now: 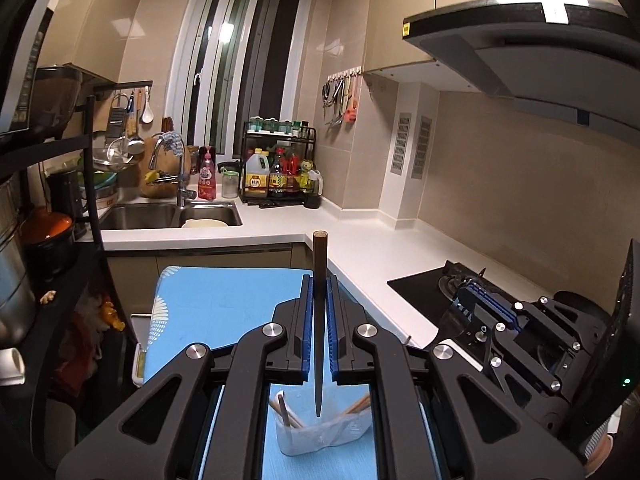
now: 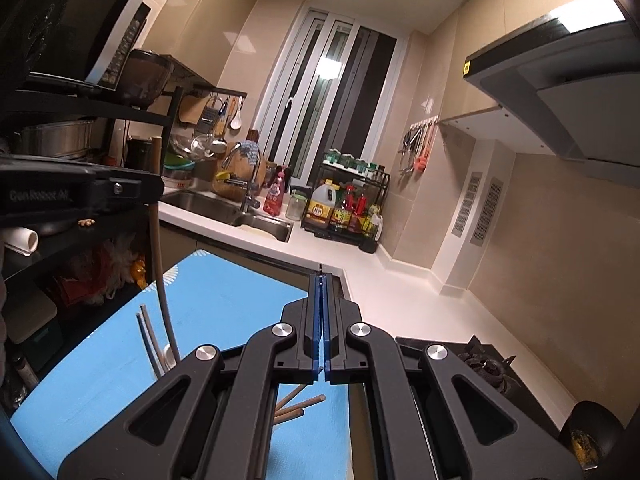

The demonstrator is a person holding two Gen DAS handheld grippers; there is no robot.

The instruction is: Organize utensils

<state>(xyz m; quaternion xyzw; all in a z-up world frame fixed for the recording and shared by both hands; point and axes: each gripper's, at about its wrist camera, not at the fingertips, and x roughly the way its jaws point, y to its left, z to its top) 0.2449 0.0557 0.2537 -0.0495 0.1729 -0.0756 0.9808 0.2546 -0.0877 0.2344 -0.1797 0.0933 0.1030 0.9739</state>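
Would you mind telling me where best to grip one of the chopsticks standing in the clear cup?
Grip a chopstick near its top end, coming from above. The sticks stand leaning in the clear cup with only their upper parts free, so the tongs can probably close across one there and lift it out.

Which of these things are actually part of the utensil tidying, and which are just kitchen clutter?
Part of the job:
- chopstick in the left gripper
- clear cup of chopsticks
- right gripper, shut, holding nothing visible

Just lying about:
- sink
- oil bottle
- stove
- pink bottle
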